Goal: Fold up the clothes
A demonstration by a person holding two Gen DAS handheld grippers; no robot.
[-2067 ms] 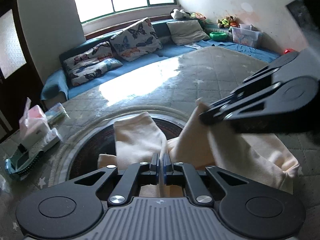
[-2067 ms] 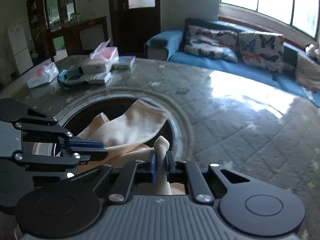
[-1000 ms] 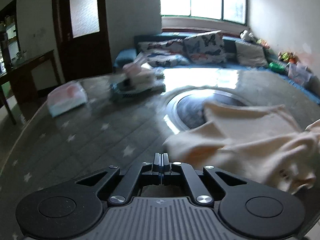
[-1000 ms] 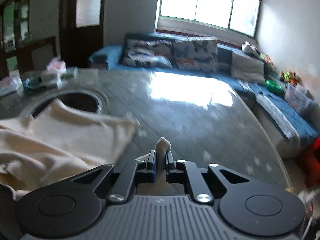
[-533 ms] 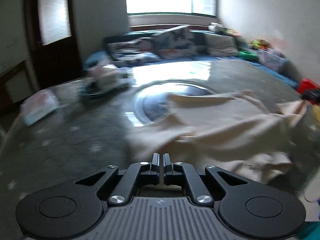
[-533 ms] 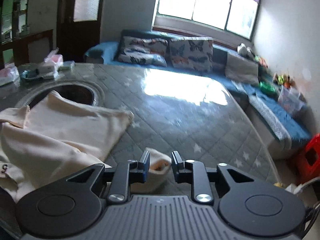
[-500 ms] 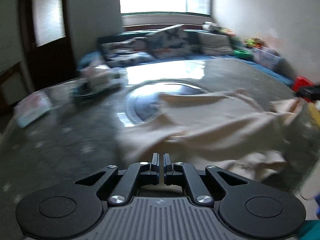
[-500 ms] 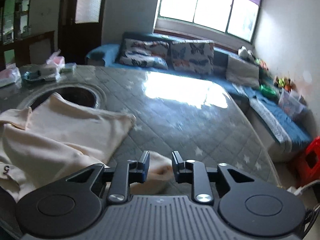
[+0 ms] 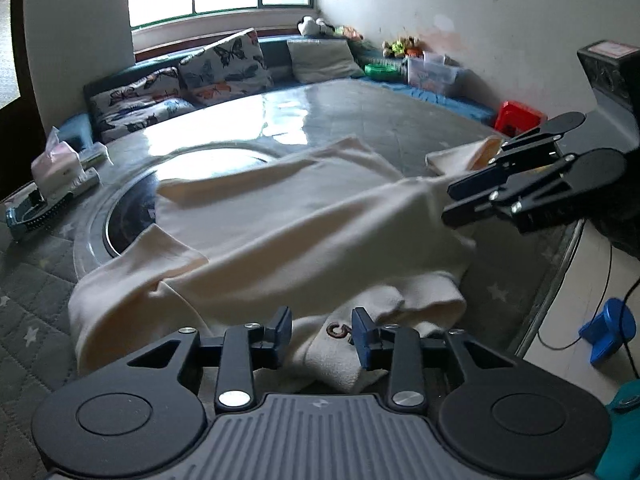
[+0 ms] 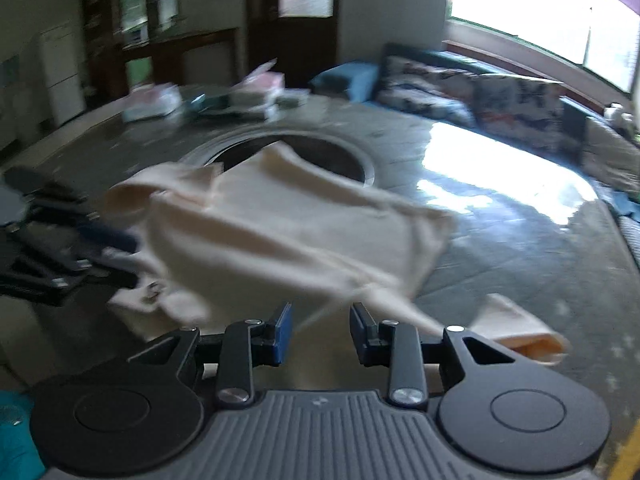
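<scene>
A cream garment [image 9: 288,236] lies spread and rumpled on the grey quilted table top [image 9: 380,120], partly over the round dark inset [image 9: 128,216]. My left gripper [image 9: 322,334] is open over the near hem, which bears a small brown mark [image 9: 336,330]. My right gripper [image 9: 472,204] shows at the right of the left wrist view, above the garment's right side. In the blurred right wrist view the right gripper [image 10: 320,330] is open and empty over the garment [image 10: 288,232], with a sleeve end [image 10: 520,334] at its right. The left gripper [image 10: 100,252] shows at the left.
A tissue box and a brush-like tool [image 9: 52,184] lie at the table's far left. The table edge [image 9: 560,252] runs along the right, with floor, a cable and a blue object [image 9: 608,328] below. A sofa with butterfly cushions [image 9: 220,68] stands behind.
Both grippers have opened and let go of the garment, which now lies spread on the table. Both cameras swung round; the right gripper now faces the left one across the cloth.
</scene>
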